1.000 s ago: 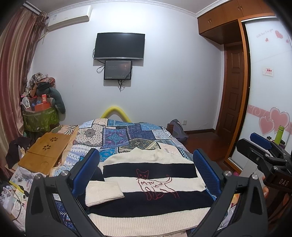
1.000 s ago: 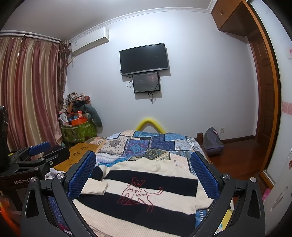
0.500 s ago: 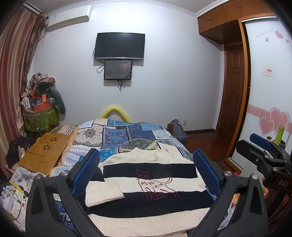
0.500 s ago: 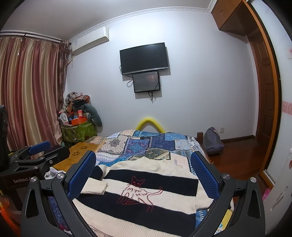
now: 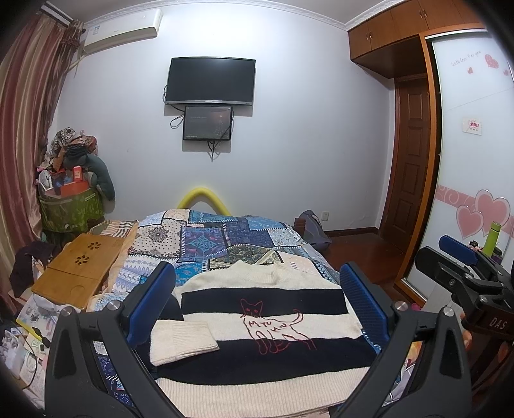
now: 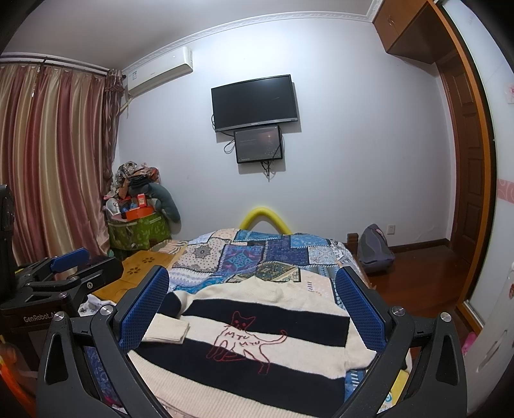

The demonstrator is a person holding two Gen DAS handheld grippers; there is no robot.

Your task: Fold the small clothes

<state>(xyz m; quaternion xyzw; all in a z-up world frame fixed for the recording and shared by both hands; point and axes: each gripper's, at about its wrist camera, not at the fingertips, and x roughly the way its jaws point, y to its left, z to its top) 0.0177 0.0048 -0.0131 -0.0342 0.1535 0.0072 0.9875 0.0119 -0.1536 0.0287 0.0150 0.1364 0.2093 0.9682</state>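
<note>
Nothing has moved since a second ago: we hold the left gripper point(image 5: 257, 302) and right gripper point(image 6: 252, 307) above the striped sweater point(image 5: 266, 321), jaws wide and empty. It lies flat on the bed point(image 5: 208, 238), one sleeve point(image 5: 183, 340) folded in.

Wall TV point(image 5: 212, 81); AC point(image 5: 122, 30); curtains point(image 6: 54, 160); patchwork quilt point(image 5: 225, 238).

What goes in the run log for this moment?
cream-and-navy striped knit sweater: flat on patchwork bedspread | left claw: open | right claw: open
</note>
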